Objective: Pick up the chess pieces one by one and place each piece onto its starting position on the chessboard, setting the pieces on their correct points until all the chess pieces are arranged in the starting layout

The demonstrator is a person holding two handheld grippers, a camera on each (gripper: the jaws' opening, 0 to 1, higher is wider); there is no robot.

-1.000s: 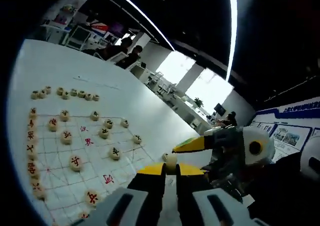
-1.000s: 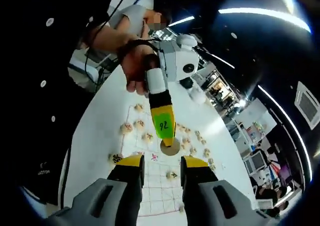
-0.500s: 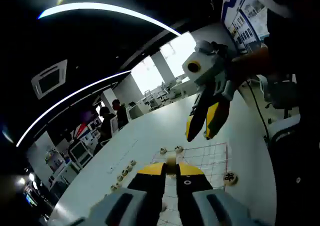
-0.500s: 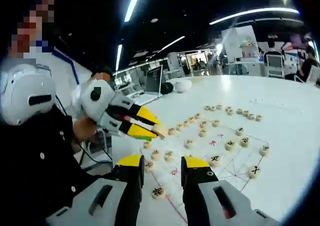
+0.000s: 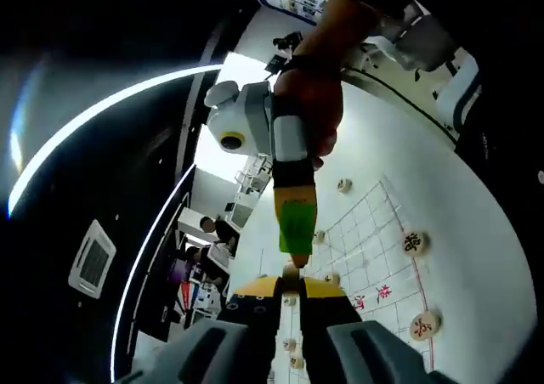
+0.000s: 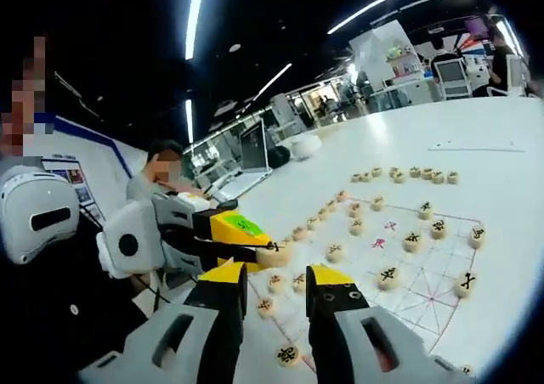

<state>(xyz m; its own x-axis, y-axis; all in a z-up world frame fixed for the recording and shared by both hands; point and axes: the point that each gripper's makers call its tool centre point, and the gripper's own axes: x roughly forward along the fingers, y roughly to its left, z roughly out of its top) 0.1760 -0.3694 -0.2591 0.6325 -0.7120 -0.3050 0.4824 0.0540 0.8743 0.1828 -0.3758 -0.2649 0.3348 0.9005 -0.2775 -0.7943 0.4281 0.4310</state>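
Observation:
My left gripper is shut on a pale round chess piece, held up above the white table. In the right gripper view the left gripper reaches in from the left, still pinching that piece just beyond my right gripper, which is open with nothing between its fingers. In the left gripper view the right gripper, with a green label, points down at the held piece, a hand behind it. The chessboard with red lines carries several pieces, such as one with a black mark.
A row of loose pieces lies off the board's far edge on the white table. More pieces sit on the board. A laptop stands beyond, and a person sits at the table's far left.
Both views have swung as the hands turned. The right gripper now points straight at the left gripper's tips instead of hanging off to the side. The left gripper still holds the piece.

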